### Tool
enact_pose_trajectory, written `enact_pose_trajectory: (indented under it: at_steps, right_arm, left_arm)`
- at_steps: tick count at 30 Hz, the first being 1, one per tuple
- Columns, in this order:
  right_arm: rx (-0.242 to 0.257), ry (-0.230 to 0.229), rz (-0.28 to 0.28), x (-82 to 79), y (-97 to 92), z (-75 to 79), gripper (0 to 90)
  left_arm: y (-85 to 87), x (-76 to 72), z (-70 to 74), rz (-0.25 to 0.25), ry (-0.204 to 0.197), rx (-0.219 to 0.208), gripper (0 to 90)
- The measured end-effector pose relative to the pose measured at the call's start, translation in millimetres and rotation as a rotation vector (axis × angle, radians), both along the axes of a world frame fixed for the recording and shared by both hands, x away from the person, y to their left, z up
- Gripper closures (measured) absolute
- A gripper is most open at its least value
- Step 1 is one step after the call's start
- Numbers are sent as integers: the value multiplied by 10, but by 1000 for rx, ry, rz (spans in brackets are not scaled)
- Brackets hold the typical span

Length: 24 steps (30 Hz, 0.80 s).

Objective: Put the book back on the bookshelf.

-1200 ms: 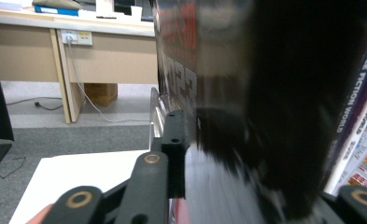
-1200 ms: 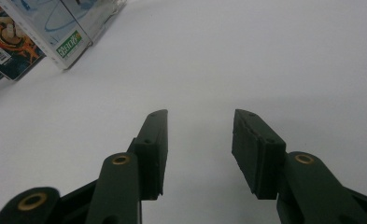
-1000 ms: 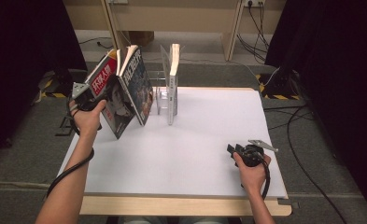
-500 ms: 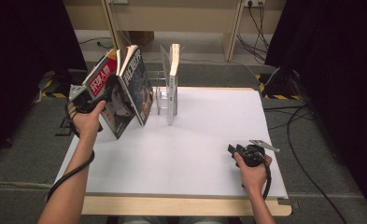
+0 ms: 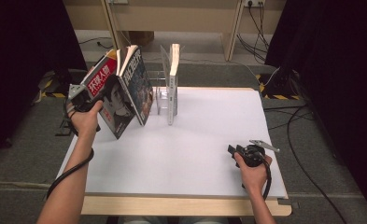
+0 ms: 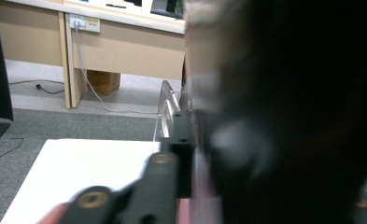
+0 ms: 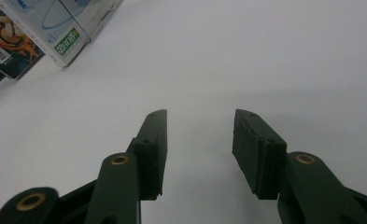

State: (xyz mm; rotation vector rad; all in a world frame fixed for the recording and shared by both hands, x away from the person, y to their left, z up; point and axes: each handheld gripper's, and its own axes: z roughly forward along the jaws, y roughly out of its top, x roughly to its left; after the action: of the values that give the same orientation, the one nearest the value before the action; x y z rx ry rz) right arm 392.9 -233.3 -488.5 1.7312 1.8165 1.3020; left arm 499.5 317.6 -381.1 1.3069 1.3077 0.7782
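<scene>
A magazine with a red title band (image 5: 107, 93) leans tilted at the table's far left, its lower corner on the white tabletop (image 5: 195, 140). My left gripper (image 5: 84, 99) is shut on its left edge. In the left gripper view the magazine (image 6: 288, 116) is a dark blur pressed against the one visible jaw. A second, dark-covered magazine (image 5: 138, 83) leans against the first. A thin book (image 5: 172, 84) stands upright in a clear rack (image 5: 161, 100). My right gripper (image 5: 232, 151) rests on the table near the front right, open (image 7: 200, 119) with nothing between its fingers.
The clear rack's divider (image 6: 165, 107) rises just beyond the left jaw. Book corners (image 7: 31, 32) show at the upper left of the right gripper view. Desk legs and cables (image 5: 260, 18) lie on the floor behind the table. Dark curtains flank both sides.
My left hand has shifted slightly left and toward me with the magazine still held. The right gripper has stayed in place.
</scene>
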Motion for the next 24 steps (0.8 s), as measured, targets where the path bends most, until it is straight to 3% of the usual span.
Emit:
enact_pose_trajectory:
  at_steps: [4, 13, 16, 21, 24]
  right_arm:
    - [3, 9, -1, 0, 8, -2, 563]
    - [8, 6, -4, 8, -25, -12, 563]
    - [6, 5, 3, 19, -27, -27, 563]
    - [5, -1, -1, 14, -34, -17, 564]
    - [10, -1, -4, 12, -58, -17, 564]
  left_arm:
    - [-44, 86, 69, 4, 14, -19, 861]
    - [-187, 228, 293, 44, -103, 38, 862]
    - [-238, 309, 234, 43, -138, 37, 861]
    - [-275, 417, 21, 95, -143, 61, 861]
    - [-283, 420, -4, 92, -159, 101, 860]
